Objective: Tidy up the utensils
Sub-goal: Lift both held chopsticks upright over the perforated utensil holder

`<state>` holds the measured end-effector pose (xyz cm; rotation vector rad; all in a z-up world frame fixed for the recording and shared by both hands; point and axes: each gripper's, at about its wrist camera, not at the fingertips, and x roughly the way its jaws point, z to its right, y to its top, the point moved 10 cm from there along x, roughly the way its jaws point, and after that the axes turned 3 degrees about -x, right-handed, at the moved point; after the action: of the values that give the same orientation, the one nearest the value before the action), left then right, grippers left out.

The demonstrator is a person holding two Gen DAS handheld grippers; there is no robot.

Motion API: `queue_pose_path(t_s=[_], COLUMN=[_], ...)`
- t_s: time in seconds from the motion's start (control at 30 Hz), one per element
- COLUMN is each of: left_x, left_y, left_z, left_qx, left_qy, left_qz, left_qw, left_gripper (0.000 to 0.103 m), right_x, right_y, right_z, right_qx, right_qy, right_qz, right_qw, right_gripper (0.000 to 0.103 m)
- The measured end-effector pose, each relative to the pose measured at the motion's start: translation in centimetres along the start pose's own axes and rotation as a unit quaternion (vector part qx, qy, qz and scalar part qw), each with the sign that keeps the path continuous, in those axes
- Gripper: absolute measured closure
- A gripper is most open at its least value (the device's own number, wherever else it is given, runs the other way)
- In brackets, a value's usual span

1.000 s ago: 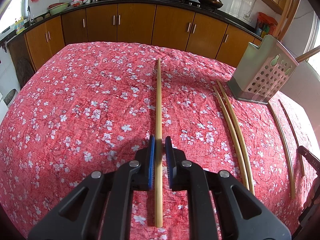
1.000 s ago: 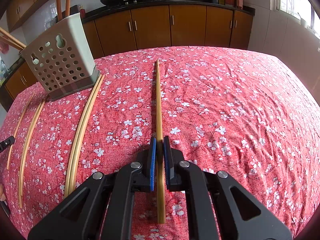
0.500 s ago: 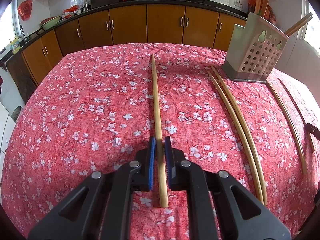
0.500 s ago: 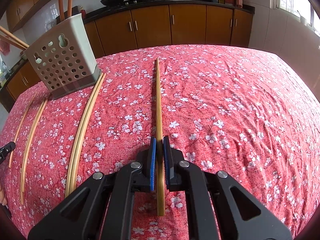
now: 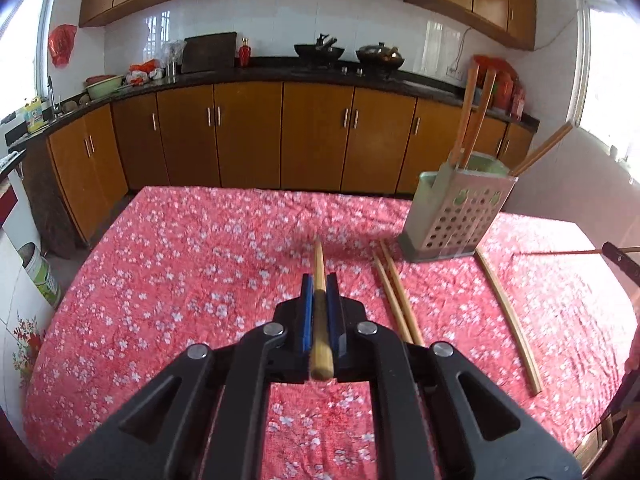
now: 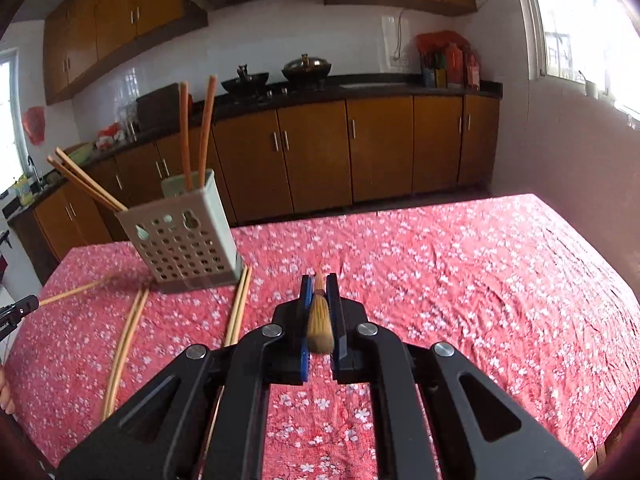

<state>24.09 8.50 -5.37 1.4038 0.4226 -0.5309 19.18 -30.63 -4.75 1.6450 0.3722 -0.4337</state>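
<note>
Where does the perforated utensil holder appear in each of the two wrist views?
Left wrist view: the utensil holder stands right of centre, at mid height, on the far part of the red floral tablecloth.
Right wrist view: the holder stands left of centre, at mid height.
Shared landmark: the pair of chopsticks lying at its base.

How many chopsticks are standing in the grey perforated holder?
4 in the grey perforated plastic holder: two orange-red chopsticks upright, two brown wooden chopsticks leaning out leftward in the right wrist view. Shorter ones may be hidden.
</note>
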Motion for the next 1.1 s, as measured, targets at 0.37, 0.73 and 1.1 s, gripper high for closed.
queue_pose_path(t_s=[0.37, 0.73, 1.1], left_x=[-2.8, -7.9, -10.1], left_y=[4.9, 8.9, 15.1], left_z=[1.8, 6.4, 13.6], left_qx=[-0.025, -0.008, 0.025], left_qy=[-0.024, -0.104, -0.125], left_qz=[0.058, 0.097, 0.173], left_qw=[0.9977, 0.9898, 0.9767], left_gripper=[0.095, 0.095, 0.095], right_x=[-0.7, -6.2, -8.9], right_y=[1.6, 8.9, 15.5], right_z=[-0.3, -3.5, -8.3], right_qx=[0.007, 0.015, -0.012], right_qy=[0.007, 0.079, 0.124], right_qz=[0.022, 0.101, 0.181], right_qw=[1.0, 0.992, 0.976], right_gripper=[0.095, 0.095, 0.095])
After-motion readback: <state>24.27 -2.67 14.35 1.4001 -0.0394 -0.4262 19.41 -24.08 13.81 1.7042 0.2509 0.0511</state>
